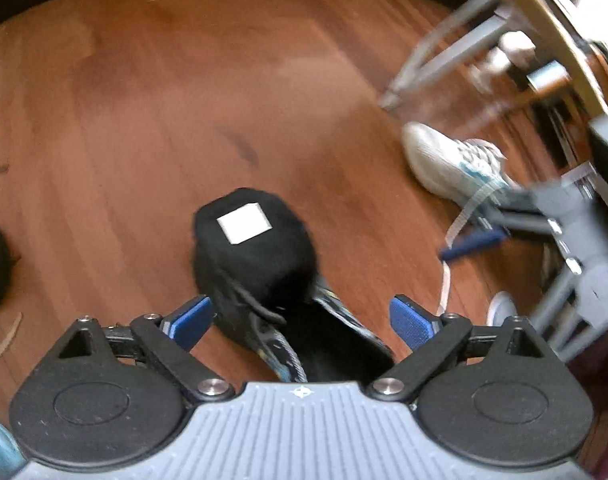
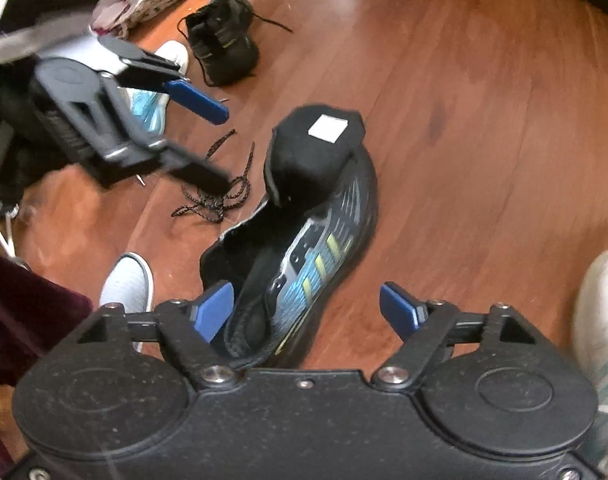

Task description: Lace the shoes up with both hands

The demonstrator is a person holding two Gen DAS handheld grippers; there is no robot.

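both grippers [image 1: 300, 320] [image 2: 304, 312] agape, empty, above shoe [image 2: 304, 248]

— Any writing you can make out in either view?

— None that reads. The black shoe [image 2: 304, 220] has a white square patch [image 2: 328, 129] on its turned-up tongue, and the patch is blank in both views.

— And the side of that shoe?

— Only yellow-green and blue stripes [image 2: 315, 268] — a pattern, no letters. The left wrist view shows a small cross-shaped mark [image 1: 302, 391] on the grey gripper body; it is no word or number.
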